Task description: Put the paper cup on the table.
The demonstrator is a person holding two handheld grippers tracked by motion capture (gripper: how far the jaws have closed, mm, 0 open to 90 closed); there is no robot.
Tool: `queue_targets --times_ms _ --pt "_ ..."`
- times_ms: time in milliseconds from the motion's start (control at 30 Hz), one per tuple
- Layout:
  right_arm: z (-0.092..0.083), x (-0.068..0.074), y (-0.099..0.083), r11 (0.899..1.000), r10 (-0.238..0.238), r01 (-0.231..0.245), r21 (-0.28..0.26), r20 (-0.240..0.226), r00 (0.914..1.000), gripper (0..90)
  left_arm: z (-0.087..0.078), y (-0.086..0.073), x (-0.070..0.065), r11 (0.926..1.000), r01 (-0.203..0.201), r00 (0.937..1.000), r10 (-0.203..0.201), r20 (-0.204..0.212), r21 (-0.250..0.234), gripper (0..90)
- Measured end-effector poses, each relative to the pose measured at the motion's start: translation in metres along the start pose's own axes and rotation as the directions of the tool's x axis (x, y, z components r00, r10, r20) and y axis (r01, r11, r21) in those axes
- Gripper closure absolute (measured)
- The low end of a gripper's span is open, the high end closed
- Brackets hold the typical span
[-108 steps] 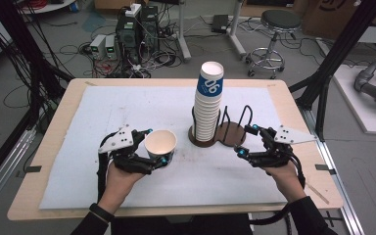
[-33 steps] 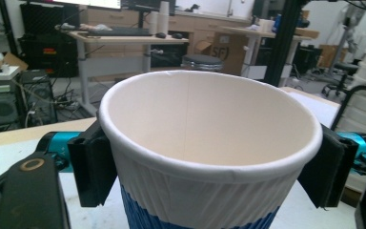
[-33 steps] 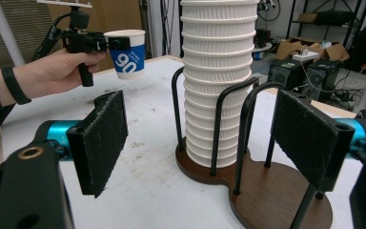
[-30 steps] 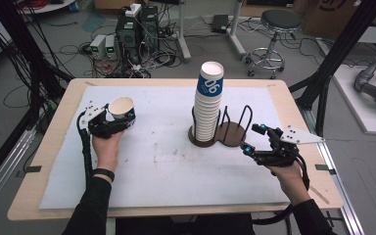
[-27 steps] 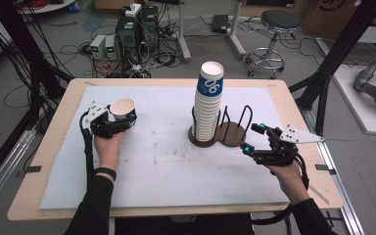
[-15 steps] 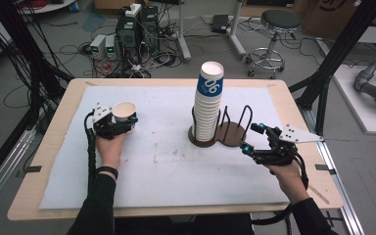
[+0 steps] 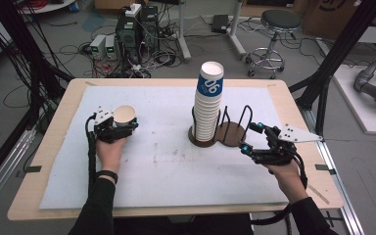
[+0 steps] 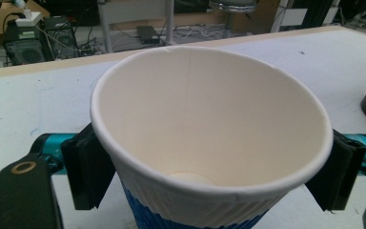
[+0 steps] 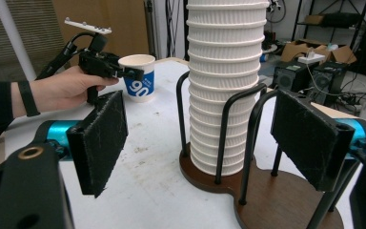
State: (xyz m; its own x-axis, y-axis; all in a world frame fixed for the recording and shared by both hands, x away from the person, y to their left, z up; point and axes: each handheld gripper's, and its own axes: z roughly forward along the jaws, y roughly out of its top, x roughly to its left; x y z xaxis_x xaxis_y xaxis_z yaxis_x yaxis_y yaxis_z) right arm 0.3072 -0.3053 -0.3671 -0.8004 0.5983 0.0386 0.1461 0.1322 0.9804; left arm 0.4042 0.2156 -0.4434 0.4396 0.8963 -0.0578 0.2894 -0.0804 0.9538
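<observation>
Paper cup (image 7: 124, 116) stands upright on the white mat (image 7: 166, 161) at the table's far left, well apart from the cup stack (image 7: 209, 110) in its wire holder (image 7: 235, 128). Left gripper (image 7: 113, 128) has just been opening, its pads beside the cup's walls (contact looks slight). Best to widen fully, then withdraw straight back without nudging it. Right gripper (image 7: 252, 138) waits empty, jaws apart, near the holder.
</observation>
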Motion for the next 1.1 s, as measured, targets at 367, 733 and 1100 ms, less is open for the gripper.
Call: queue_targets --times_ms 367,733,1100 --pt "0.003 0.000 0.000 1.000 -0.004 0.004 0.005 -0.001 1.0000 20.3 -0.004 -0.001 -0.003 0.9996 -0.004 1.0000 0.004 0.000 0.028 10.3" --pt "0.003 -0.001 0.000 1.000 -0.003 0.003 0.006 -0.008 1.0000 20.3 -0.019 -0.001 -0.004 0.9957 0.003 0.9990 0.002 -0.045 0.093 10.4" --pt "0.005 -0.004 -0.001 1.000 0.008 -0.007 0.011 -0.017 0.9998 20.3 -0.051 -0.001 -0.002 0.9922 0.069 0.9971 -0.065 -0.039 0.104 10.6"
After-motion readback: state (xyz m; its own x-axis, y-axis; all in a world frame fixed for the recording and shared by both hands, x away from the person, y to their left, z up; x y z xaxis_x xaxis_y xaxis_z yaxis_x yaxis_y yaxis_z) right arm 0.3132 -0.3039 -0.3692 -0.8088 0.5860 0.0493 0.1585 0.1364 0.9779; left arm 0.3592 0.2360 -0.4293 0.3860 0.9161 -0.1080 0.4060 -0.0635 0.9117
